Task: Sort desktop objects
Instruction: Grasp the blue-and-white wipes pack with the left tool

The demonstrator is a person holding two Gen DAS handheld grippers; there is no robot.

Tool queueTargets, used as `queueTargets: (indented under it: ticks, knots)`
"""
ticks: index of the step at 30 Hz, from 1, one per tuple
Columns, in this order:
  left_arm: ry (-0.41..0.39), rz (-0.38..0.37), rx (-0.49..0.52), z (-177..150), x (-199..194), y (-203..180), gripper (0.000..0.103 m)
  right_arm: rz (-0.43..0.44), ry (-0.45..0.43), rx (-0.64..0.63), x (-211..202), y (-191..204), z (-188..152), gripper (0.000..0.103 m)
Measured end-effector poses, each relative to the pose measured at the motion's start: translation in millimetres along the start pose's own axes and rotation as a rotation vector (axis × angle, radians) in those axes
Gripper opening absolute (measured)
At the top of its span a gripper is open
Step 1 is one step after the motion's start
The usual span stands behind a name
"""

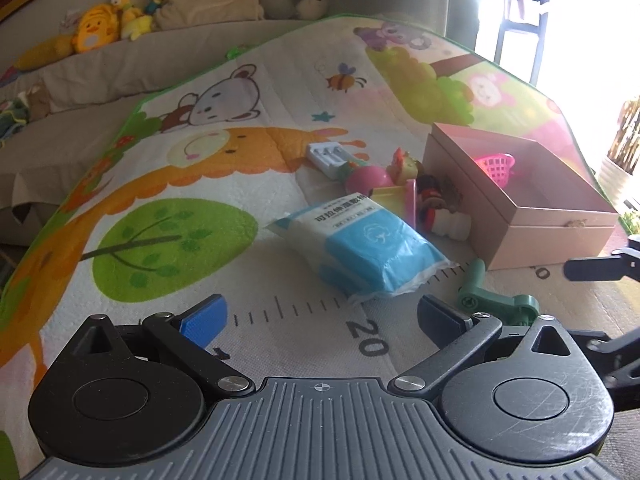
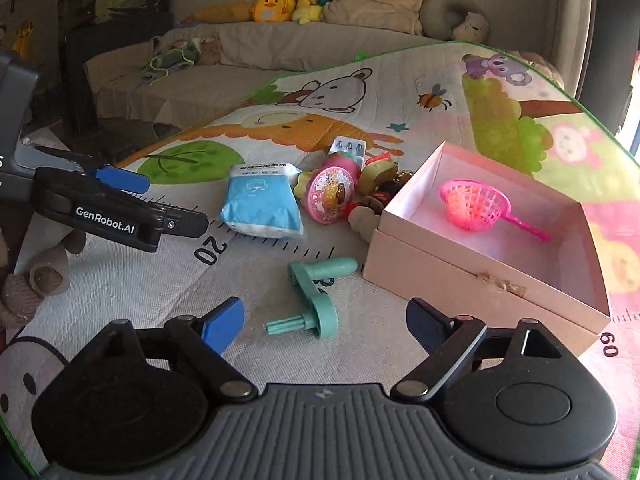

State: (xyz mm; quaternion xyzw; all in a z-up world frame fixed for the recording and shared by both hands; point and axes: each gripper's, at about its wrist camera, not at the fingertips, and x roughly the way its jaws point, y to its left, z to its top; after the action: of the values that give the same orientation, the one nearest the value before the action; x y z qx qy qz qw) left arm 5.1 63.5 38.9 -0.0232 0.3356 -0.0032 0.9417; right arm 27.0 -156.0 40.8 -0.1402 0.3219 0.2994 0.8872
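- Right gripper [image 2: 326,330] jaws wide, empty; green crank [image 2: 314,300] lies just ahead.
- Left gripper [image 1: 320,320] jaws wide, empty.
- Straddle crank's arm squarely, then lift to pink box [image 2: 480,280].

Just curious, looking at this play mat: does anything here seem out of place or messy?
Mostly unsorted clutter. Only the pink strainer lies in the pink box. A heap of small toys is jumbled against the box's outer wall, the blue wipes pack lies askew beside it, and a green crank handle lies alone on the mat.
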Motion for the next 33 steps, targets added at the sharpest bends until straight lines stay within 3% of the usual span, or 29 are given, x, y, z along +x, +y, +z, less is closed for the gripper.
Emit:
queueTargets:
  ticks: [4, 6, 8, 11, 17, 19, 21, 24, 27, 33]
  knots:
    - [-0.02, -0.038, 0.052, 10.0, 7.0, -18.3, 0.103, 0.013, 0.038, 0.046, 23.9, -3.9, 2.4, 0.058]
    - [-0.024, -0.039, 0.068, 18.0, 15.6, -28.2, 0.103, 0.02, 0.068, 0.072, 30.6, -6.7, 0.5, 0.034]
    - [-0.018, -0.044, 0.061, 25.7, 25.3, -34.5, 0.103, 0.018, 0.075, 0.095, 28.4, -9.7, -3.3, 0.028]
    - [0.006, -0.025, 0.075, 33.1, 46.3, -42.7, 0.103, 0.006, 0.079, 0.103, 16.7, -12.5, -13.1, 0.028]
    - [-0.011, 0.152, 0.183, 27.5, 53.9, -22.0, 0.103, -0.057, 0.075, 0.045, -16.4, -14.9, -37.3, 0.028]
    - [-0.026, 0.241, 0.205, 25.2, 48.8, -6.9, 0.103, -0.105, 0.06, -0.001, -24.1, -13.4, -42.9, 0.032]
    - [-0.024, 0.28, 0.197, 24.8, 43.8, 8.3, 0.103, -0.117, 0.051, -0.006, -28.0, -13.4, -44.2, 0.044]
    - [-0.02, 0.198, 0.145, 28.5, 34.7, 23.5, 0.103, -0.098, 0.033, 0.018, -27.1, -14.6, -40.8, 0.057]
    - [-0.055, 0.136, 0.101, 36.3, 33.4, 21.9, 0.103, -0.098, 0.03, 0.033, -21.1, -11.4, -37.0, 0.063]
    - [-0.046, 0.217, 0.094, 51.5, 68.1, 11.2, 0.103, -0.091, 0.018, 0.028, -22.5, -1.5, -33.7, 0.066]
